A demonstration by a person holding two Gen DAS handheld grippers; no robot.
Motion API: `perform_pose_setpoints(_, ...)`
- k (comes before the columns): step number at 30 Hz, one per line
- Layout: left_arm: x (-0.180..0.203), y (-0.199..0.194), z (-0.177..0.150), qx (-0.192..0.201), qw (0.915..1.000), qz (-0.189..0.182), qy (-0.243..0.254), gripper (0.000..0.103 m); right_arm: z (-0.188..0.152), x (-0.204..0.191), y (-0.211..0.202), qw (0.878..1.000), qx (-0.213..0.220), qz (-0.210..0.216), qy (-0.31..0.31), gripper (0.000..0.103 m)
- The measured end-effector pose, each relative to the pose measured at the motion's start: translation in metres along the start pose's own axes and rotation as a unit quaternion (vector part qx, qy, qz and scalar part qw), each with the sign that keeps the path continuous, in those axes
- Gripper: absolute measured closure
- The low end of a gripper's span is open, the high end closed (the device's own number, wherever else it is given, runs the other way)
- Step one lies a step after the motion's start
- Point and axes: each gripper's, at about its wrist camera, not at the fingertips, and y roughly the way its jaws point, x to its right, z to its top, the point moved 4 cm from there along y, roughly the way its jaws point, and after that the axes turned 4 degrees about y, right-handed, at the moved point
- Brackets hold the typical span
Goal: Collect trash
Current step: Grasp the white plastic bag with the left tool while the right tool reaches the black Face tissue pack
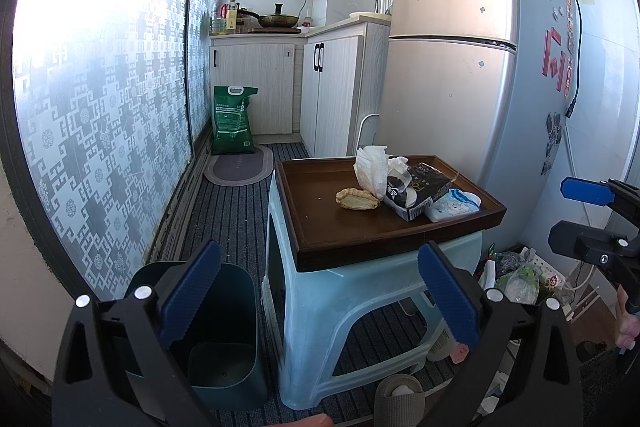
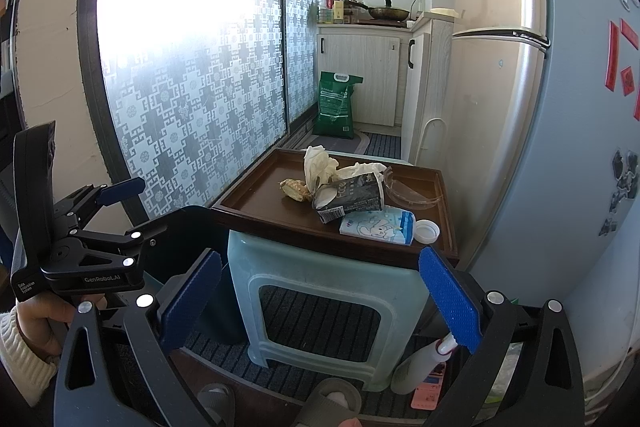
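A brown tray (image 1: pixel 320 235) (image 2: pixel 256 203) sits on a pale green plastic stool (image 1: pixel 360 291) (image 2: pixel 320 291). On it lie crumpled white tissue (image 1: pixel 370 167) (image 2: pixel 320 159), a corn cob piece (image 1: pixel 356 199) (image 2: pixel 295 189), a black carton (image 1: pixel 420 191) (image 2: pixel 352 201), a blue-white tissue pack (image 1: pixel 452 205) (image 2: pixel 378 227), a clear plastic lid (image 2: pixel 412 193) and a white cap (image 2: pixel 427 230). A dark green bin (image 1: pixel 224 339) stands left of the stool. My left gripper (image 1: pixel 320 307) (image 2: pixel 116 203) is open and empty, short of the tray. My right gripper (image 2: pixel 320 307) (image 1: pixel 576 211) is open and empty.
A fridge (image 1: pixel 472 67) (image 2: pixel 520 107) stands right of the stool. A patterned glass door (image 1: pixel 112 127) is on the left. A green rice bag (image 1: pixel 234 121) leans by the cabinets (image 1: pixel 256 87). Bagged clutter (image 1: pixel 520 279) and a bottle (image 2: pixel 424 359) lie on the floor right.
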Motion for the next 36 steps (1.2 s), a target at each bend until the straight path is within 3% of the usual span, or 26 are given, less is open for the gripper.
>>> perform_pose_setpoints(7,0.002,0.001,0.005,-0.007,0.9998,-0.017,0.002,0.003,-0.006,0.004,0.005,1.0,-0.006,0.011,0.017,0.003)
perform_pose_setpoints(13,-0.002,0.009,0.025,0.0,0.9994,-0.035,-0.001,0.003,0.018,0.012,0.006,1.0,-0.004,0.009,0.019,0.003)
perform_pose_setpoints(17,0.003,0.025,0.046,0.0,0.998,-0.062,0.01,0.006,0.037,0.014,0.021,1.0,-0.009,0.005,0.006,0.016)
perform_pose_setpoints(18,0.004,0.031,0.049,-0.004,0.9977,-0.066,0.011,0.01,0.041,0.016,0.026,1.0,-0.012,0.004,0.006,0.019)
perform_pose_setpoints(20,0.007,0.049,0.056,-0.023,0.9964,-0.082,0.004,0.03,0.044,0.02,0.037,1.0,-0.018,0.002,0.008,0.026)
perform_pose_setpoints(24,0.013,0.081,0.065,-0.043,0.994,-0.1,-0.006,0.047,0.046,0.034,0.063,0.999,-0.037,0.001,0.014,0.032)
perform_pose_setpoints(28,0.017,0.111,0.069,-0.069,0.9887,-0.128,-0.037,0.05,0.038,0.05,0.083,0.998,-0.059,-0.004,0.025,0.042)
perform_pose_setpoints(33,0.02,0.137,0.074,-0.079,0.9839,-0.149,-0.061,0.05,0.023,0.058,0.097,0.997,-0.081,-0.01,0.02,0.048)
perform_pose_setpoints(36,0.018,0.157,0.072,-0.1,0.9797,-0.155,-0.077,0.06,0.023,0.059,0.099,0.996,-0.083,-0.006,0.016,0.05)
